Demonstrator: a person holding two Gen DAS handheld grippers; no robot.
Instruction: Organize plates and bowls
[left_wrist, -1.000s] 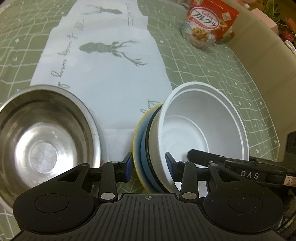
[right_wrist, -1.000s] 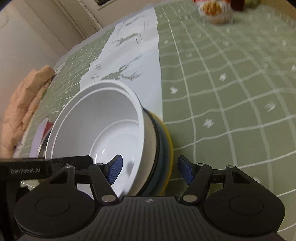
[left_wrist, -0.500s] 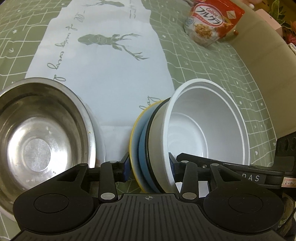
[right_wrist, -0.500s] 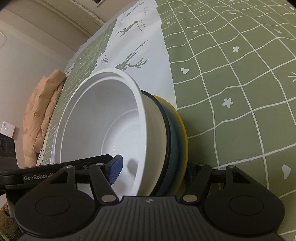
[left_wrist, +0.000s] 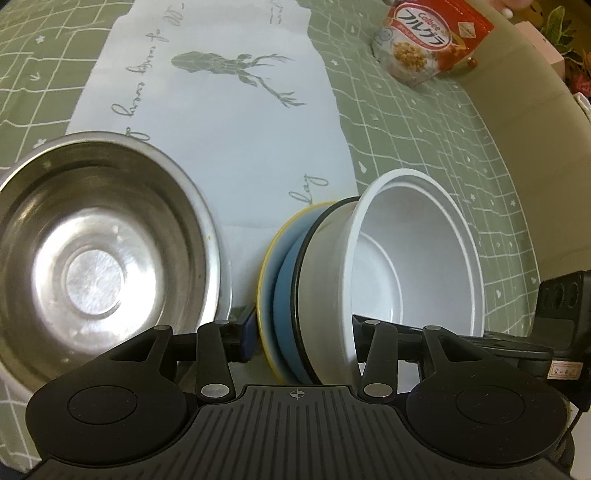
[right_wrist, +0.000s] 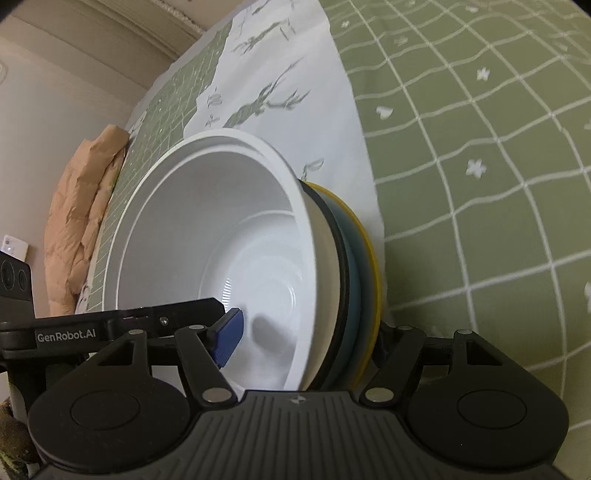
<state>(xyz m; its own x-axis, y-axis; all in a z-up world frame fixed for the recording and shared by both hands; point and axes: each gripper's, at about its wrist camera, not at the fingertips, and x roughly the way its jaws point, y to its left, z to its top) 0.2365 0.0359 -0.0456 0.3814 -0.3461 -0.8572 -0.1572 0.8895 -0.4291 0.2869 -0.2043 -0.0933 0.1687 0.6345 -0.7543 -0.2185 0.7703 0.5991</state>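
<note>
Green tablecloth (left_wrist: 424, 147): white bowl (left_wrist: 413, 258) nested in blue plate (left_wrist: 286, 288).

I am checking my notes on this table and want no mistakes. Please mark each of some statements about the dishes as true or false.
1. The white bowl is stacked with a blue plate and a yellow-rimmed plate. True.
2. The steel bowl holds cereal. False: it is empty.
3. The cereal bag lies on the white runner. False: it is on the green checked cloth.
4. The runner bears a deer print. True.
</note>
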